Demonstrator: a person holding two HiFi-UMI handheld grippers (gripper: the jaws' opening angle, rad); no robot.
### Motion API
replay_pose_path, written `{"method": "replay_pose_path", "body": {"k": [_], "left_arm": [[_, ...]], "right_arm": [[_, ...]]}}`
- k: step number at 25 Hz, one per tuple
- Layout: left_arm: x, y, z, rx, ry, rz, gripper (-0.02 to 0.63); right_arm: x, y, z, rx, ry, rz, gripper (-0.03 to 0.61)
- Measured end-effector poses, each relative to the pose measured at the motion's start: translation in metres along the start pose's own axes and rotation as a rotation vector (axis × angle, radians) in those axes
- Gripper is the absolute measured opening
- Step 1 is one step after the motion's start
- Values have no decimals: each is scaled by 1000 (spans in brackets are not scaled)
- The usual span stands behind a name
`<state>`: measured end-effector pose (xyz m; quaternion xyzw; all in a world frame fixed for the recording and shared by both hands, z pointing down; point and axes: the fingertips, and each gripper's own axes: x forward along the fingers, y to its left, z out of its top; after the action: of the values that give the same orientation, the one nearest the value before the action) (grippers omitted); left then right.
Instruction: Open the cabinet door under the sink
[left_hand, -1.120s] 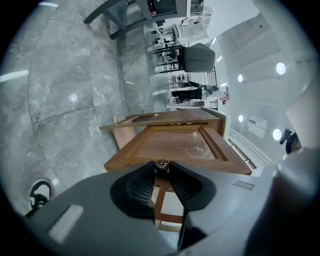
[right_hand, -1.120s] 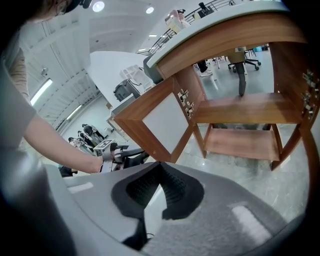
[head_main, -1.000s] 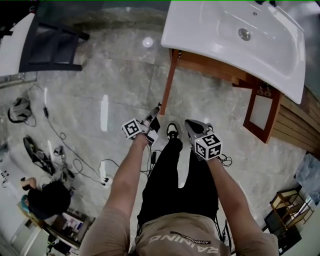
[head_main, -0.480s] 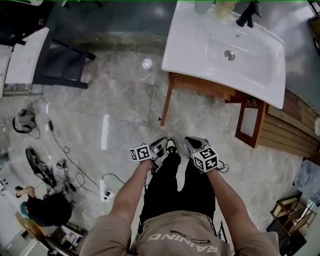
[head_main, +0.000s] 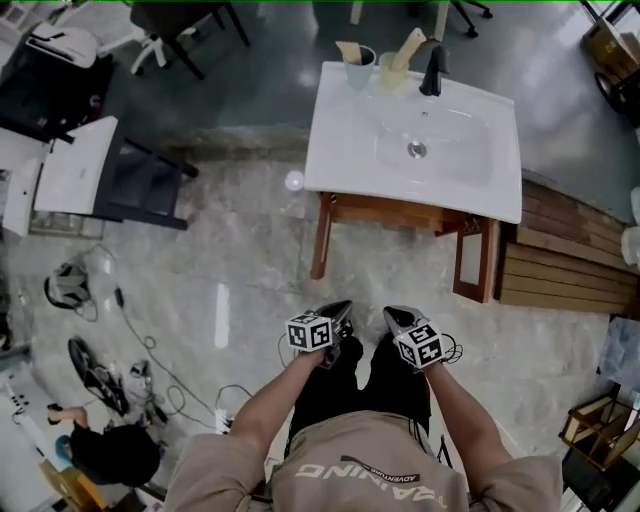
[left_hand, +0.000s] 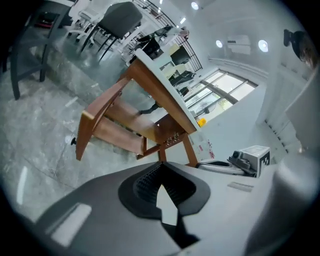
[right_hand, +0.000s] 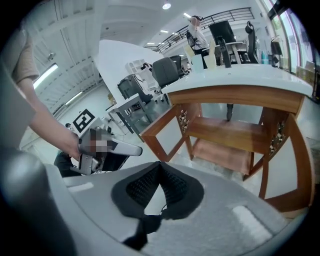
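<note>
Cabinet (head_main: 385, 212) under the sink (head_main: 415, 150): left door (head_main: 320, 238) and right door (head_main: 474, 262) both stand swung outward, apparently fully open. Left gripper (head_main: 340, 308) and right gripper (head_main: 392, 314) are held side by side over the person's legs (head_main: 400, 385), well apart from the cabinet. Both are clenched and empty.

We are in a big work room, like a lab. A sink (head_main: 350, 130) on wooden legs stands alone on the floor (head_main: 240, 250). Office chairs (head_main: 185, 20) stand behind it, and cables (head_main: 100, 375) lie about.
</note>
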<state>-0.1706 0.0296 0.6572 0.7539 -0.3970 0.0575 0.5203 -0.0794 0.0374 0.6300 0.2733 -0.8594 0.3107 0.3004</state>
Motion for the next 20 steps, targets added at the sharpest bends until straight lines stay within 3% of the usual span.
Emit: {"method": "replay_pose_path", "body": {"k": [9, 14, 20], "left_arm": [[-8, -81, 37, 222, 16, 81, 14], [-6, -129, 60, 328, -4, 79, 14], [-7, -195, 102, 531, -59, 62, 14]], "right_arm": [[-72, -6, 19, 34, -82, -43, 2], [-115, -11, 28, 58, -129, -56, 2], [-162, -15, 70, 30, -250, -71, 2]]}}
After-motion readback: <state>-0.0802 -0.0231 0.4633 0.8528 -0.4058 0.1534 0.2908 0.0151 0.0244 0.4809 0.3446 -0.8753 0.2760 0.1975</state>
